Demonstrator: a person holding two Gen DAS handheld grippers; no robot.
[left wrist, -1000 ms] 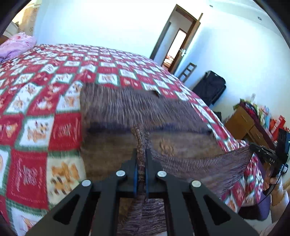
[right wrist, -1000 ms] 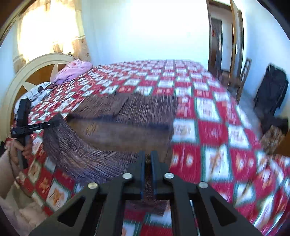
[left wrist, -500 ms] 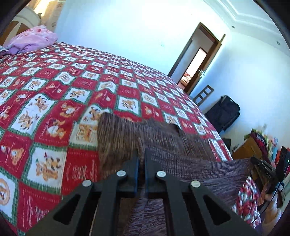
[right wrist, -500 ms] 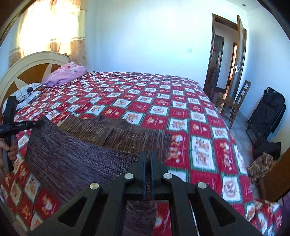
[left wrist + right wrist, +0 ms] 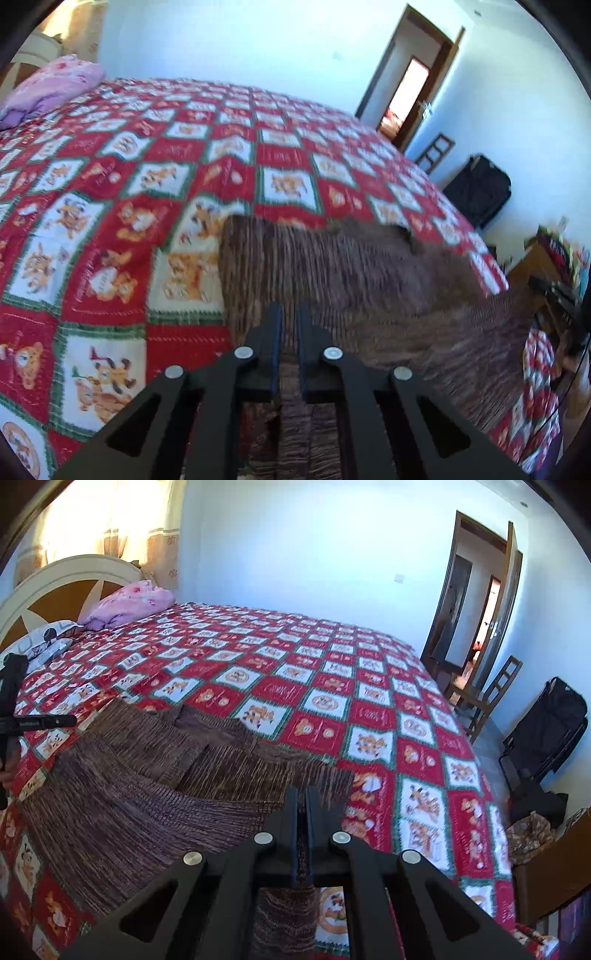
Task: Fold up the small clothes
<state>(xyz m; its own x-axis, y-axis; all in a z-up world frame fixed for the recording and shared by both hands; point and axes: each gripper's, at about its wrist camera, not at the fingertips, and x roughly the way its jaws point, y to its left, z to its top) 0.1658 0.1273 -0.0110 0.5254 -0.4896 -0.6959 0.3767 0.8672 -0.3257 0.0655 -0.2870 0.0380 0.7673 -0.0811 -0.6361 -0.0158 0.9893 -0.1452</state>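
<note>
A brown striped knit garment (image 5: pixel 351 266) lies on the red patterned bedspread (image 5: pixel 110 184); it also shows in the right wrist view (image 5: pixel 155 775). My left gripper (image 5: pixel 289 314) is shut on its near edge, and the pinched cloth hangs between the fingers. My right gripper (image 5: pixel 304 797) is shut on the other near corner. The held edge is carried over the lower part of the garment, towards its far edge. The left gripper also shows at the left of the right wrist view (image 5: pixel 48 722).
A pink pillow (image 5: pixel 129 603) and the headboard (image 5: pixel 55 587) are at the bed's head. An open door (image 5: pixel 480 605), a wooden chair (image 5: pixel 487 694) and a black bag (image 5: pixel 546 731) stand beyond the bed. A wooden cabinet (image 5: pixel 535 266) is at the right.
Both grippers have lifted the garment's near edge and carried it forward over the garment, so the near half now folds onto the far half.
</note>
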